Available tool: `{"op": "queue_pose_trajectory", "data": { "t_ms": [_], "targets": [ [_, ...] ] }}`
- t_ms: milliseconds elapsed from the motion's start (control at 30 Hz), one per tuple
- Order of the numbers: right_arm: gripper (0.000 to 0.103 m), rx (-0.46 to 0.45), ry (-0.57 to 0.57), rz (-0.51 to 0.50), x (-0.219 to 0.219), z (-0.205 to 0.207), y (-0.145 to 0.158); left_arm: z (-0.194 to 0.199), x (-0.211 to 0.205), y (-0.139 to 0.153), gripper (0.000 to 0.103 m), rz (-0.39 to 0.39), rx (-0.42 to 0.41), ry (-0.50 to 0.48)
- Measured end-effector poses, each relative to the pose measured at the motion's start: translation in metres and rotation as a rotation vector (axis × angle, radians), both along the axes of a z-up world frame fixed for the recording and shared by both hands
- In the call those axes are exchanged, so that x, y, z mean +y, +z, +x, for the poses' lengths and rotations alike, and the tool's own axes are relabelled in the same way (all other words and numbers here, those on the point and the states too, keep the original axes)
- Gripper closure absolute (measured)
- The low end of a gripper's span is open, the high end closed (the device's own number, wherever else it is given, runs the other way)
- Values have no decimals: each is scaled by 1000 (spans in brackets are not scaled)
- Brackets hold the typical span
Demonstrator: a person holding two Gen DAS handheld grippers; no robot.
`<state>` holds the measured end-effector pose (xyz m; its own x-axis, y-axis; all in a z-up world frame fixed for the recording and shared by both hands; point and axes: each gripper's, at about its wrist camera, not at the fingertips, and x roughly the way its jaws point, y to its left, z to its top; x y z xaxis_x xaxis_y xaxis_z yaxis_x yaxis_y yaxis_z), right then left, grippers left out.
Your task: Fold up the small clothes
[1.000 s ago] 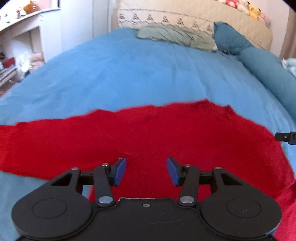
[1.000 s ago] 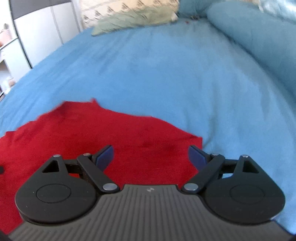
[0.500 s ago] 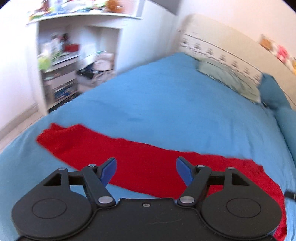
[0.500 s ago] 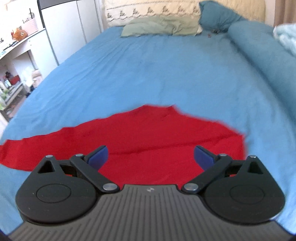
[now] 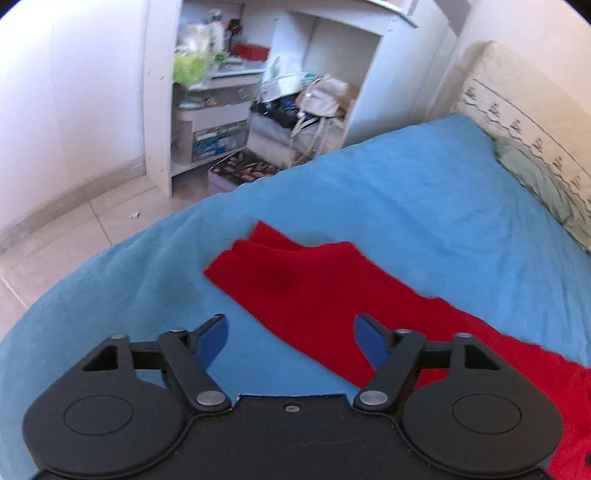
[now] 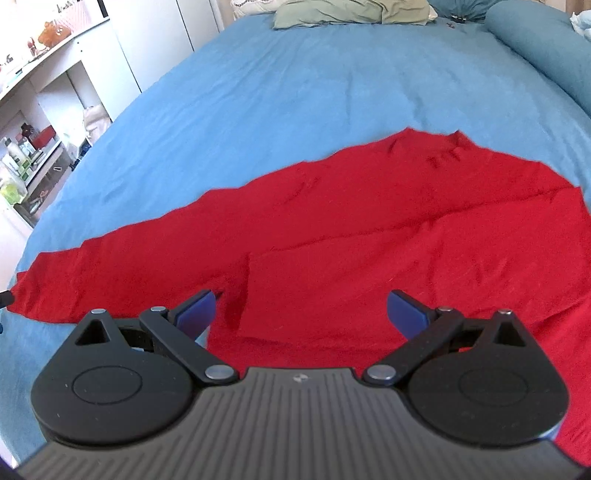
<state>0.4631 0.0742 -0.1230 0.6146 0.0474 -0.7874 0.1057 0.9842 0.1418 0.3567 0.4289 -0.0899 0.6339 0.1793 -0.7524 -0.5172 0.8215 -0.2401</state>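
A red long-sleeved top (image 6: 369,229) lies spread flat on the blue bedcover (image 6: 295,85). Its left sleeve (image 5: 295,280) stretches toward the bed's left edge, the cuff end lying in front of my left gripper. My left gripper (image 5: 291,341) is open and empty, hovering just short of the sleeve. My right gripper (image 6: 301,312) is open and empty, above the top's body near the left armpit. The right part of the top runs out of view.
The bed's left edge (image 5: 110,258) drops to a tiled floor (image 5: 55,236). White shelves (image 5: 221,92) with clutter and bags stand beside it. A green pillow (image 6: 351,13) and a blue bolster (image 6: 546,40) lie at the head of the bed.
My left gripper has swung left from the top's body out to the sleeve end and opened wider. My right gripper has drawn back and shifted left, showing more of the top.
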Motion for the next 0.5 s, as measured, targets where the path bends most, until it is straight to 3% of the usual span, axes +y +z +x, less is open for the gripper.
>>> {"op": "queue_pose_trajectory", "data": {
  "t_ms": [100,267,300,333,367,500],
  "targets": [
    [0,7,-14,-2,13,-5,-8,5,15,-15,42,-60,-3,44],
    [0,-1,-4,-26,25,-5,-12,16,19,-21,48,-58,-17,54],
    [0,-5,-3,-26,25,-2,-14,20,20,-22,60,-51,-14,56],
    [0,-10,-3,-22,24,-1,-15,22,19,-22,79,-39,-4,62],
    [0,-15,-5,-18,23,0,-15,25,20,-23,86,-34,5,66],
    [0,-24,-14,-12,20,1,-19,30,19,-20,95,-27,16,74]
  ]
}}
